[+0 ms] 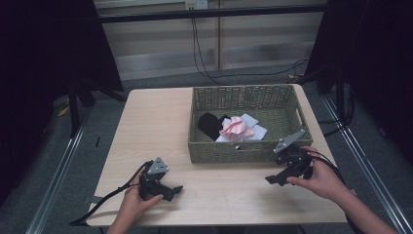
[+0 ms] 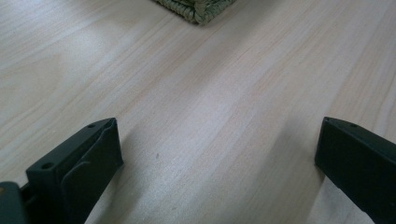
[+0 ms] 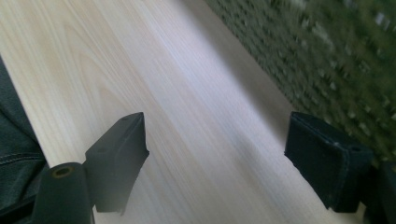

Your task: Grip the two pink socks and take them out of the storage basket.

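both grippers, left (image 1: 171, 191) & right (image 1: 273, 179), jaws open w/ nothing held, rest near surface's front edge; next likely: reach into basket (image 1: 204, 152) for pink cloth (image 1: 235, 127).

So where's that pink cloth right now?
In the high view, the pink cloth lies inside the woven basket toward its front, between a black cloth on its left and white cloth beneath it.

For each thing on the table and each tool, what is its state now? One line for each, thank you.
Left tool: open, holds nothing, low over the table.
Right tool: open, holds nothing, near the basket's front wall.
Basket: upright on the table, no lid, partly filled.
Pink cloth: crumpled, in the basket.
Black cloth: bunched, in the basket, left of the pink cloth.
White cloth: lies flat under the pink cloth.
Table: bare wood in front of the basket.
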Tool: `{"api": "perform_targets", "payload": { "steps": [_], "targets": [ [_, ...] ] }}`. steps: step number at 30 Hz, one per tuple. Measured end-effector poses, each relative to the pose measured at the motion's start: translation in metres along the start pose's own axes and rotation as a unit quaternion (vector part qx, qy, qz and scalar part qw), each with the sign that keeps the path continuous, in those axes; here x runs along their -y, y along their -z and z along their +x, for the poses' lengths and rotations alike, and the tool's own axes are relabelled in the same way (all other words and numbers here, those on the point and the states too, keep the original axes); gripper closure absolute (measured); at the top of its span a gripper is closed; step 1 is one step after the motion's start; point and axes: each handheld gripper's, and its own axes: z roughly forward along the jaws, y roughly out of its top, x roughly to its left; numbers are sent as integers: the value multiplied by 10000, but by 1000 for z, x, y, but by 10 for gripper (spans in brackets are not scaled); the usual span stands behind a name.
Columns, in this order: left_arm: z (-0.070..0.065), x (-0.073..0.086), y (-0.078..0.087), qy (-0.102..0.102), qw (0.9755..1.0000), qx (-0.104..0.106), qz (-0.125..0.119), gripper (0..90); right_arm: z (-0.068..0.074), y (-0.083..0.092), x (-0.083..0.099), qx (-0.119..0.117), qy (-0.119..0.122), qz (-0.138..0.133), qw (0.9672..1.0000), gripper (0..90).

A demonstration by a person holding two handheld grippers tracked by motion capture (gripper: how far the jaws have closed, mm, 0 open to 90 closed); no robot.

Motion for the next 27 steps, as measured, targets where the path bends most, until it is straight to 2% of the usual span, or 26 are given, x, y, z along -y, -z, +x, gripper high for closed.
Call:
{"api": "perform_targets", "payload": {
  "steps": [7, 8, 10, 12, 13, 15, 18, 21, 24, 26, 27],
  "targets": [
    [0, 0, 0, -6, 10000, 1, 0, 0, 6, 20, -32, -113, 176, -32, 9998, 209],
    [0, 0, 0, -6, 10000, 1, 0, 0, 6, 20, -32, -113, 176, -32, 9998, 209],
    [0, 0, 0, -5, 10000, -5, 12, 0, 6, 27, -46, -154, 208, -60, 9996, 212],
    [0, 0, 0, -11, 10000, -2, 15, 0, 5, 28, -49, -145, 216, -80, 9996, 213],
    [0, 0, 0, -7, 10000, 0, 12, 0, 3, 32, -59, -130, 234, -118, 9996, 214],
    [0, 0, 0, -11, 10000, 3, 13, 0, 2, 33, -64, -121, 224, -141, 9996, 219],
    [0, 0, 0, -18, 10000, 7, 15, 0, -6, 36, -82, -25, 183, -241, 9995, 231],
    [0, 0, 0, -18, 10000, 7, 14, 0, -11, 35, -91, 13, 132, -297, 9995, 234],
    [1, 0, 0, -34, 10000, 14, 14, 0, -22, 28, -106, 135, 91, -333, 9993, 252],
    [1, 0, 0, -32, 10000, 19, 14, 0, -24, 26, -109, 141, 60, -338, 9993, 258],
    [1, 0, 0, -42, 10000, 28, 11, 0, -31, 19, -115, 222, -9, -348, 9991, 276]
  ]
}}
